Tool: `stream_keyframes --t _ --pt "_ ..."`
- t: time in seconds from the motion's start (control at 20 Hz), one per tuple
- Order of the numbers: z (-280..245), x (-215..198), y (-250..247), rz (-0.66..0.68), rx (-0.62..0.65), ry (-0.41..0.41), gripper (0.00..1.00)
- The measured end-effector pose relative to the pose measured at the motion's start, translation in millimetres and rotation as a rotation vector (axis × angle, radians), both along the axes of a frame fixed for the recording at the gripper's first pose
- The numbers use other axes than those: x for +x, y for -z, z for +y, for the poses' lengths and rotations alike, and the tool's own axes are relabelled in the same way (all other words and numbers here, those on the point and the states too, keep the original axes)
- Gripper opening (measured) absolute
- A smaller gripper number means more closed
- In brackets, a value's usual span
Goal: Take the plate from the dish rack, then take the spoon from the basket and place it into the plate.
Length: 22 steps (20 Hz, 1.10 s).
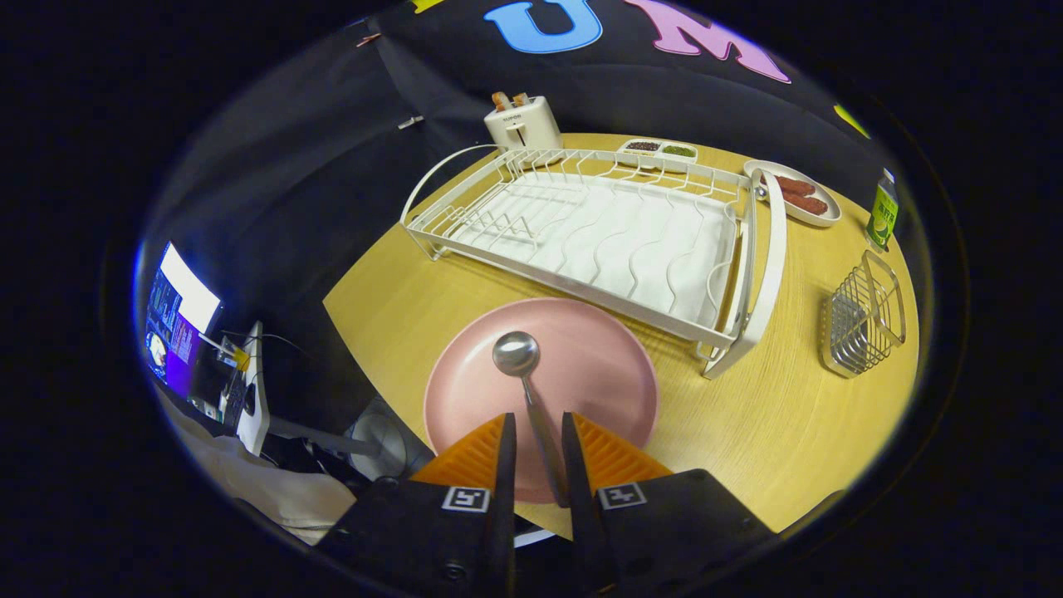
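Nearest the camera, the gripper [538, 432] hangs over the near part of the plate [598, 365]. Its two fingers stand a narrow way apart, with the spoon [523, 374] handle running up the gap between them. A slim strip of plate shows on the left side of the handle, so I cannot tell whether both fingers press on it or whether the spoon is already let go.

The spoon's long axis lies straight along the fingers, pointing away from the camera. Its bowl sits just ahead of the fingertips, face up, about at the middle of the plate; the handle end is hidden low down in the gap. By its look the bowl rests on the plate or hangs just above it; which, I cannot say.

The plate lies flat on the table [772, 415], out of the dish rack [581, 224], whose near rail is just beyond the plate's far edge. The wire basket [864, 320] stands well apart to the right, past the rack's end.

My judgement: the task is near its end. Any coming move turns on that alignment. With the handle parallel to the fingers and in the gap, widening them should let the spoon settle without turning. A pull-back straight along the same line, or a lift, should keep the fingers from catching the handle and dragging the spoon off the plate.
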<state>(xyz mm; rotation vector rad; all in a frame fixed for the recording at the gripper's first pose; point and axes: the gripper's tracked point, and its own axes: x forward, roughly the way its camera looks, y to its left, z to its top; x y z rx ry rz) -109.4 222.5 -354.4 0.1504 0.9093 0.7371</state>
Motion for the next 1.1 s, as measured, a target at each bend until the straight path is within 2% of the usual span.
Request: stream_keyframes --t 0.2,0.35,0.55,0.8,0.95,1.1 --pt "-2.9 0.4 0.9 0.01 -0.015 0.006 0.65" --pt "-7.2 0.6 -2.9 0.015 -0.017 0.02 0.82" --pt "-19.6 4.0 -19.3 -0.025 -0.042 0.051 0.99" --pt "-43.7 32.4 -78.9 -0.206 -0.087 0.119 0.99" --pt "-66.8 60.0 -121.3 -0.318 -0.136 0.206 0.99" --pt "-83.9 81.3 -167.5 -0.391 -0.124 0.308 0.99"
